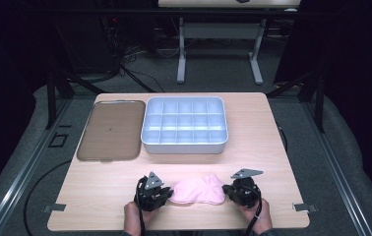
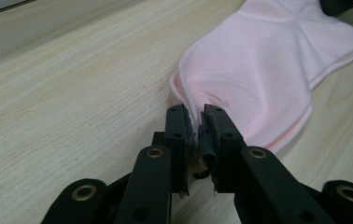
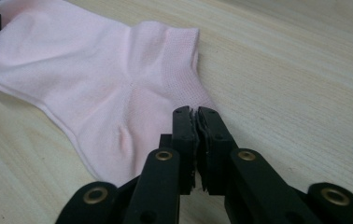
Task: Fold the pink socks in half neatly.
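Seen from above, we find a pink sock (image 1: pixel 198 191) lying flat on the near part of the wooden tabletop (image 1: pixel 253 137), stretched between two hand-held tools. At its left end sits the left gripper (image 1: pixel 167 192), held by the person's left hand (image 1: pixel 136 216); at its right end sits the right gripper (image 1: pixel 229 189), held by the right hand (image 1: pixel 257 214). In the left gripper view we see the left gripper (image 2: pixel 198 122) closed on the rounded edge of the sock (image 2: pixel 268 70), a thin fold of pink cloth pinched between the two black pads. In the right gripper view the right gripper (image 3: pixel 196 122) is closed as well, its pads pressed together at the edge of the sock (image 3: pixel 95 88), just below the ribbed cuff; we see cloth running into the narrow seam between the pads, so we read this as a grip on the sock. The sock rests on the tabletop in both views. Farther back on the tabletop, well apart from the sock, stand a white tray (image 1: pixel 184 145) divided into many small compartments and, just beside it to the left, a flat brown lid (image 1: pixel 111 130).
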The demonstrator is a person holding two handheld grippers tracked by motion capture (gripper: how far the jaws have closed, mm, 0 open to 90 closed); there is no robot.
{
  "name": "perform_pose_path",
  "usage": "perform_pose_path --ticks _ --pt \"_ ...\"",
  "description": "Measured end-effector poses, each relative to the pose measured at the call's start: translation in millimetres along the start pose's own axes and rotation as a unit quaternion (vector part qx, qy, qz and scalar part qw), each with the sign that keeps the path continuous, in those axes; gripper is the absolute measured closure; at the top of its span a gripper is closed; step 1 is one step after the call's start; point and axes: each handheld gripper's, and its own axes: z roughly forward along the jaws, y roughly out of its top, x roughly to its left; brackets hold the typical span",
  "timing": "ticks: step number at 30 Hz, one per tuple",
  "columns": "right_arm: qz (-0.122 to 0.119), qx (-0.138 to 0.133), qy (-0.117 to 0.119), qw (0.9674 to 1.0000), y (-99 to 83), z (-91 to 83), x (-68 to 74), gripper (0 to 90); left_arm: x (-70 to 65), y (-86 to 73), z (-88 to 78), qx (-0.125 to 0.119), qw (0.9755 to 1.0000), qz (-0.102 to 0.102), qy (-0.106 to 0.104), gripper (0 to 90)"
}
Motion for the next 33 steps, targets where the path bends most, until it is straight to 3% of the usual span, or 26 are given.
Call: perform_pose_path --ticks 5,8,16,33 --pt "0.008 -0.004 0.004 0.9999 -1.7 -0.4 -0.4 89.4 4.1 -7.6 -0.3 -0.026 0.9995 -0.004 -0.014 83.6" --pt "0.024 -0.012 0.011 0.9996 -3.7 -0.6 -2.9 89.9 6.6 -7.7 -0.5 -0.026 0.9994 -0.012 -0.018 84.6" --pt "0.027 -0.018 0.002 0.9995 -3.2 -5.6 -2.6 90.0 8.5 -7.7 -0.3 -0.026 0.9992 -0.02 -0.023 84.9" --pt "-0.015 -0.038 -0.002 0.9992 14.6 -29.7 18.6 89.9 7.6 -7.8 -0.2 -0.028 0.9992 -0.018 -0.021 84.8"
